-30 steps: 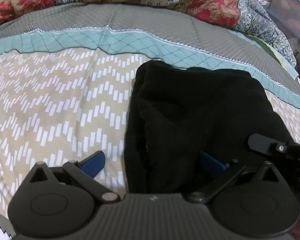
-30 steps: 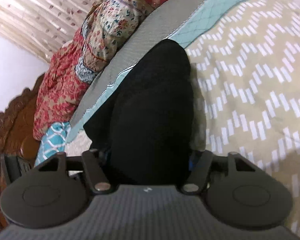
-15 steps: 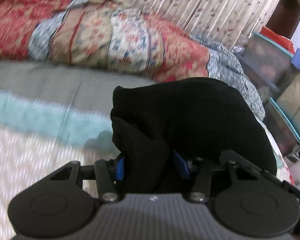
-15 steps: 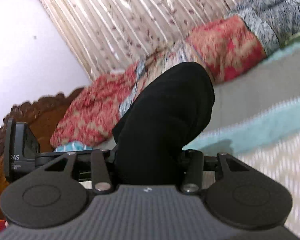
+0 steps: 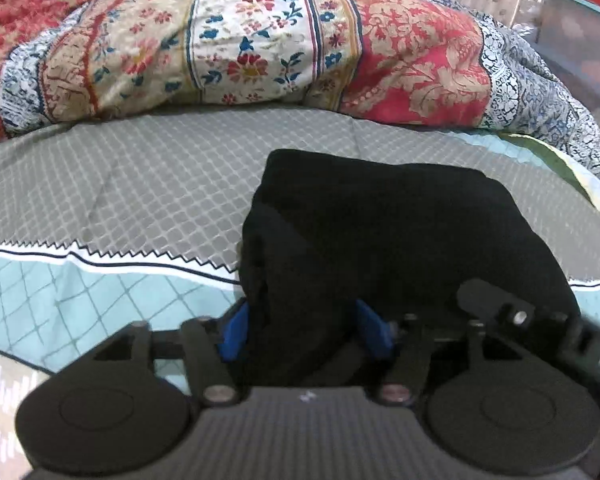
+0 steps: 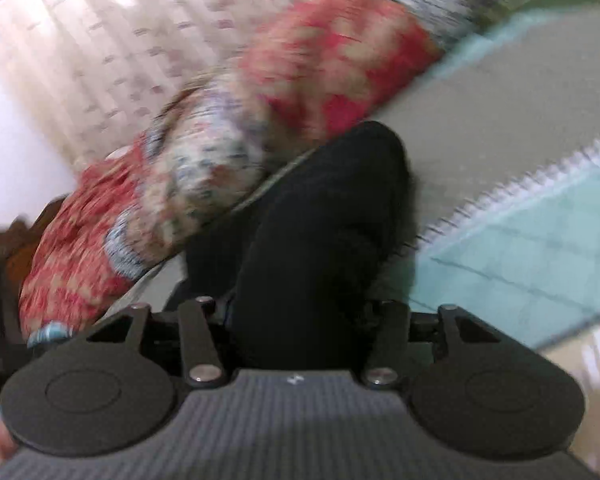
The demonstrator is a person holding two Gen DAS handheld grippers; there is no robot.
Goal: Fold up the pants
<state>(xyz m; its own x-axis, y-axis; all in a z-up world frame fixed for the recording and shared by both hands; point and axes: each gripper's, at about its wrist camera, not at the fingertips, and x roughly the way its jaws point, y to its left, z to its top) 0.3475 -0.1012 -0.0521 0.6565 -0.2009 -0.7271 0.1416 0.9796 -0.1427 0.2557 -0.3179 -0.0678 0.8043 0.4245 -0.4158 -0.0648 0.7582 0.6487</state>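
- The left claw (image 5: 306, 330) has the black pants (image 5: 380, 240) bunched between its blue fingers (image 5: 233, 332); its jaws have just been opening, and whether the pads press the cloth cannot be told.
- The right claw (image 6: 296, 312) has a fold of the same pants (image 6: 320, 224) between its jaws, which have likewise just been opening; its pads are hidden by the cloth, so the grip cannot be told.
- The pants lie folded in a dark bundle on the bed sheet (image 5: 140, 184), across its grey diamond band and teal band.
- Beyond the bundle, a floral quilt (image 5: 240, 40) is heaped along the sheet's far edge.
- The right wrist view is blurred.
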